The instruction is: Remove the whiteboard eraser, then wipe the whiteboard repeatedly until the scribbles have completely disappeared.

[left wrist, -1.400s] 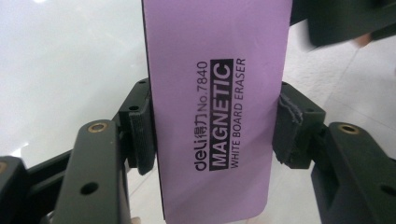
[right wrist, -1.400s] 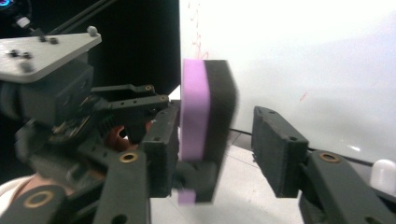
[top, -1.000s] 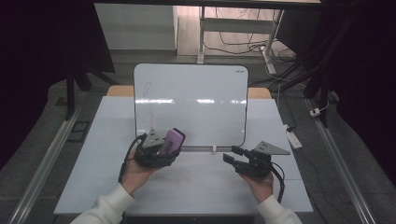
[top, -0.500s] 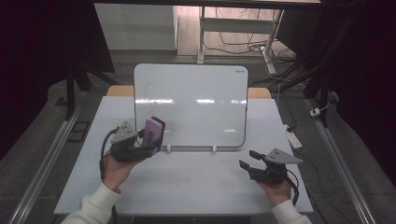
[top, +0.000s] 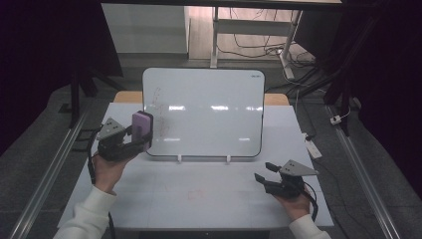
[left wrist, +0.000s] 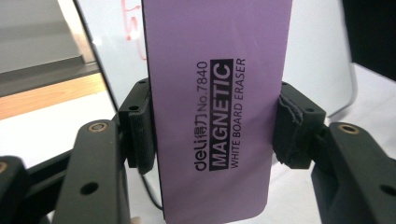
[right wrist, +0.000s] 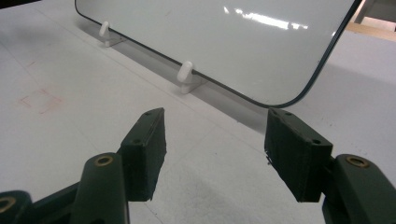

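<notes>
Purple eraser [top: 142,130] sat pinched upright in the left tool [top: 130,141], just beside the whiteboard's [top: 209,99] left edge, felt side likely angled toward the faint red marks (ready for wiping). Right tool [top: 266,172], spread and empty, had just been opening below the whiteboard's right corner over the counter [top: 199,199].

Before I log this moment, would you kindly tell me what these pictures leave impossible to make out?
- Faint red marks on the whiteboard: too small and pale to read in the high view; in the left gripper view the purple eraser covers most of them.
- The eraser's top end and felt side: cut off by the upper edge and turned away in the left gripper view.
- The whiteboard's corner logo: too small in the high view.
</notes>
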Motion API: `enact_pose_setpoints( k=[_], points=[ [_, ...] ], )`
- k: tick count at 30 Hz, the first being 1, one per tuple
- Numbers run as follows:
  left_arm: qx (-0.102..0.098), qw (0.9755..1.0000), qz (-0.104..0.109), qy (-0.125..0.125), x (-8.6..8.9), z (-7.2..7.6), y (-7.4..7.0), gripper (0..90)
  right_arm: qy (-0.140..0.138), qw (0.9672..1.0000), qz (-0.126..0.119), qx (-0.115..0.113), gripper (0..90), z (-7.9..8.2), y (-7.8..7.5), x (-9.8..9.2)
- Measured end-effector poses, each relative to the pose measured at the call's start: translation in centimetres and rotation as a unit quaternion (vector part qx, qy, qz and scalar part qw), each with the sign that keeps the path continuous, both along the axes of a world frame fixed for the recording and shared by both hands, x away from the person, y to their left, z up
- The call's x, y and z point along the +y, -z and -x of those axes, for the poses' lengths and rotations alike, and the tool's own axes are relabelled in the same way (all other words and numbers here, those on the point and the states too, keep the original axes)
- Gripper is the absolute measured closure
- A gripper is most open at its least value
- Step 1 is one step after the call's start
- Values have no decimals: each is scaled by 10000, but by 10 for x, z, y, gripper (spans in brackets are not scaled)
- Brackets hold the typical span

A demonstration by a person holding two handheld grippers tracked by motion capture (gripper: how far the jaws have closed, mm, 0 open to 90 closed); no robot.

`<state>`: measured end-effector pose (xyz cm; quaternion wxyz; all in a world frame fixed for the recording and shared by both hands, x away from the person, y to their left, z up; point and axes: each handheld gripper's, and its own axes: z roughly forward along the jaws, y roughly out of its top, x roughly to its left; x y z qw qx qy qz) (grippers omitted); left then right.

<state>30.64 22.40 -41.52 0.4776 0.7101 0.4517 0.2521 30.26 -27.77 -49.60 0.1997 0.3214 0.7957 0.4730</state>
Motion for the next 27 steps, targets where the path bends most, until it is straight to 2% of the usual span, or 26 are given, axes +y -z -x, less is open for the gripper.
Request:
enact_pose_setpoints(
  k=[4, 10, 17, 19, 23, 27],
  points=[
    [7, 9998, -138, -149, -4, -21, -9, 409, 9, 10000, 78, -15, 377, -1, 1, 1],
    [33, 9989, -347, -317, -12, -62, -26, 409, 30, 10000, 53, -38, 377, -2, 1, 0],
    [323, 9973, -278, -594, -13, -107, -31, 409, 24, 9999, 92, -50, 373, -2, 2, 3],
    [401, 9970, -188, -636, -12, -115, -30, 409, 32, 9999, 90, -61, 372, -2, 2, 3],
    [499, 9962, -173, -687, -12, -126, -30, 409, 42, 9999, 103, -61, 370, -2, 3, 3],
    [555, 9953, -353, -711, -17, -129, -29, 410, 58, 9999, 125, -55, 367, -2, 4, 3]
  ],
)
